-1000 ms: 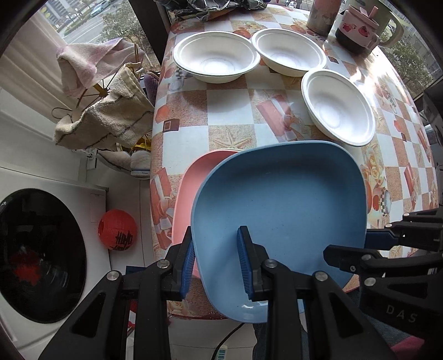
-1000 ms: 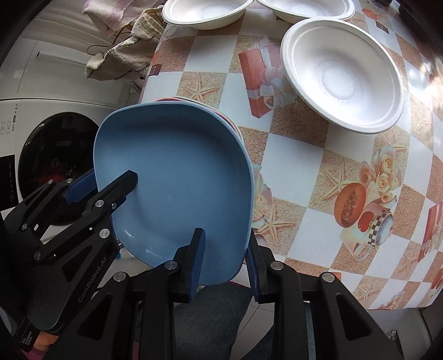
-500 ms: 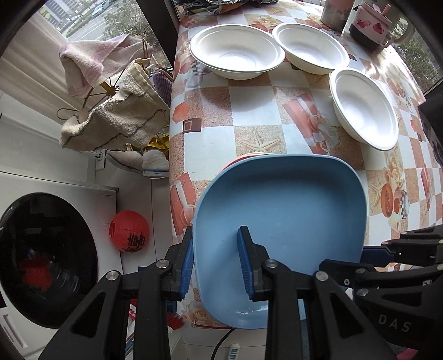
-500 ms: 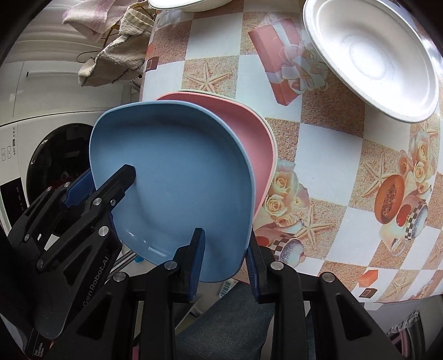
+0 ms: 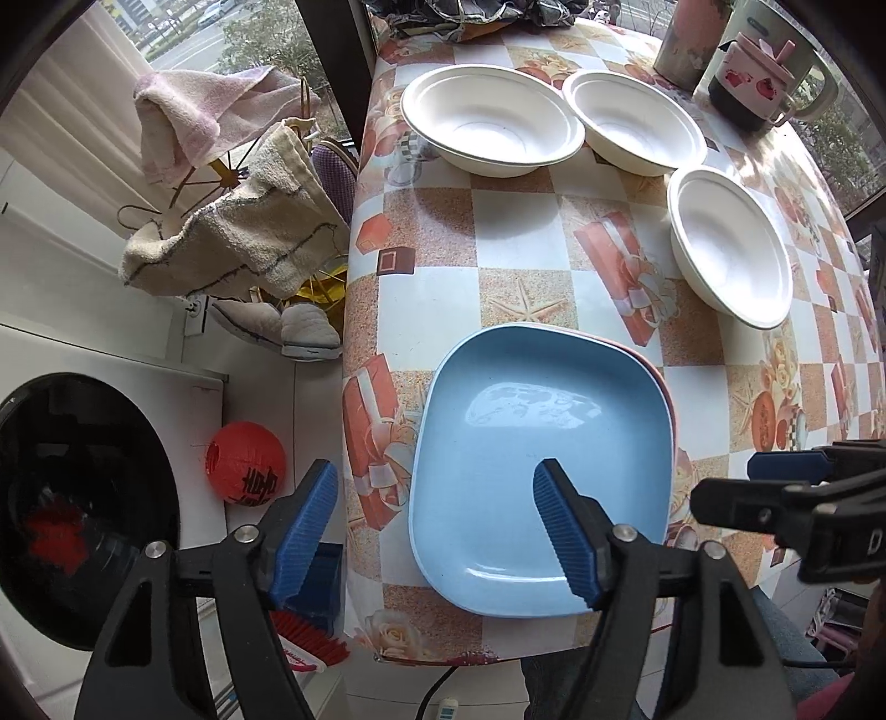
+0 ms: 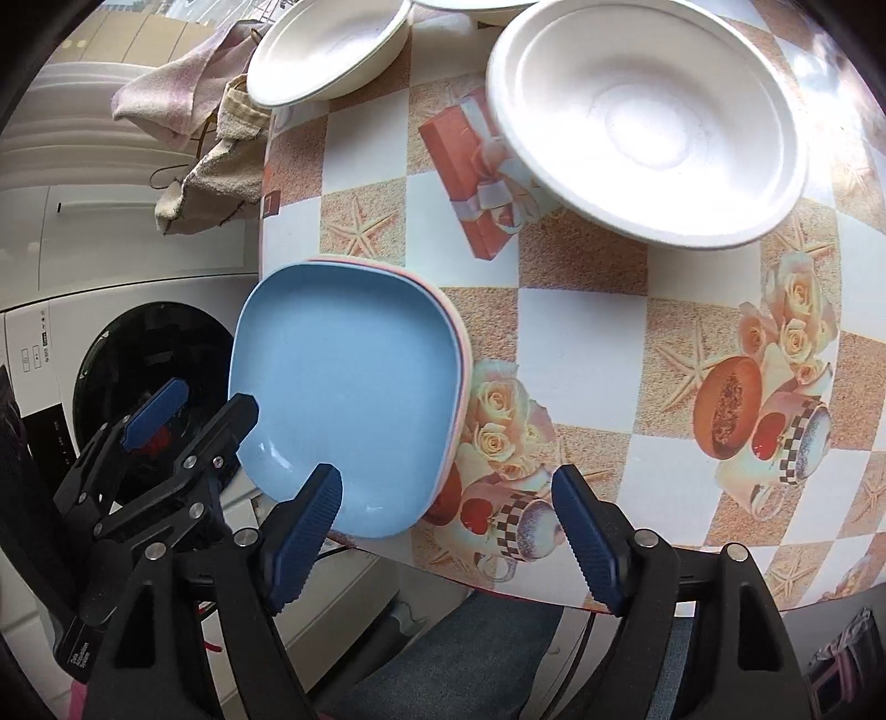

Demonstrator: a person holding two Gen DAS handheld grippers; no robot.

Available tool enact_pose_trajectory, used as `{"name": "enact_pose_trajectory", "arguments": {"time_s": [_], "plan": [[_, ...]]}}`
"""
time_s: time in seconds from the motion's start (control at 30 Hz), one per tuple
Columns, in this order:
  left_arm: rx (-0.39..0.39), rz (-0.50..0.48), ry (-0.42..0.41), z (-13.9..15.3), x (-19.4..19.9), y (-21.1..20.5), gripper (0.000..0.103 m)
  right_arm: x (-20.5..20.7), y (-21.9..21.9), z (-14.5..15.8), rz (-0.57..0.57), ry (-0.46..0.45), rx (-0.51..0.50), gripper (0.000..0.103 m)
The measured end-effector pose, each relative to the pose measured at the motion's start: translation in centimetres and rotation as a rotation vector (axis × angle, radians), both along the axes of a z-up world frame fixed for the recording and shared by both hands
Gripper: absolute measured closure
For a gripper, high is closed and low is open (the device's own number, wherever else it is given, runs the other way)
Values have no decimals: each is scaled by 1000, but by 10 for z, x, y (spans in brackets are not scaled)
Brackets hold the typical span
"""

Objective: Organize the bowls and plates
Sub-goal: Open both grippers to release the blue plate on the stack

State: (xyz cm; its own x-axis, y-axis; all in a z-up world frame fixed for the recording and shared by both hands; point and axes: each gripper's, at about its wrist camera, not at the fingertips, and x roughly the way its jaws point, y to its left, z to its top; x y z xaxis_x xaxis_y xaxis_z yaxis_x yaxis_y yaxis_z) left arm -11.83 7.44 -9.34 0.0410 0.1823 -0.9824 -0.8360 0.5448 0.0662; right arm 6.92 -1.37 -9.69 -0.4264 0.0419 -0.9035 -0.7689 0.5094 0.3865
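Observation:
A blue plate [image 5: 542, 443] lies stacked on a pink plate [image 5: 659, 376] at the near left corner of the table [image 5: 509, 232]. My left gripper [image 5: 434, 482] hovers over the blue plate's left rim, its jaws opening and its pads off the plate. My right gripper [image 6: 446, 487] is also opening. Its left finger sits by the blue plate's [image 6: 343, 387] near corner, with only tablecloth between the pads. The pink plate's rim [image 6: 462, 360] peeks out on the right. Three white bowls [image 5: 490, 119] [image 5: 634, 127] [image 5: 728, 246] stand farther back.
A washing machine [image 5: 72, 498], a red lantern [image 5: 246, 471] and towels on a rack [image 5: 232, 243] lie left of the table. A patterned mug [image 5: 758, 77] and a tall cup [image 5: 692, 39] stand at the far right. The table edge runs just under both grippers.
Both grippers have let go of the blue plate and opened wide. The plate now rests squarely on the pink one, covering it almost fully.

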Motion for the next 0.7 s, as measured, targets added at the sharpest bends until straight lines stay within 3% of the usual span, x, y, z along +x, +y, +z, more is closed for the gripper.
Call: {"name": "enact_pose_trajectory", "arguments": {"time_s": [0.07, 0.27, 0.33, 0.7], "plan": [[-16, 8, -17, 2, 0, -2, 23, 20, -13, -1, -59, -8, -9, 0], [-64, 29, -75, 5, 11, -13, 13, 65, -65, -15, -227, -4, -78, 0], [-93, 26, -73, 1, 19, -18, 0, 74, -82, -20, -269, 1, -109, 0], [-133, -109, -107, 3, 79, -43, 0, 109, -134, -25, -383, -20, -170, 0]]}}
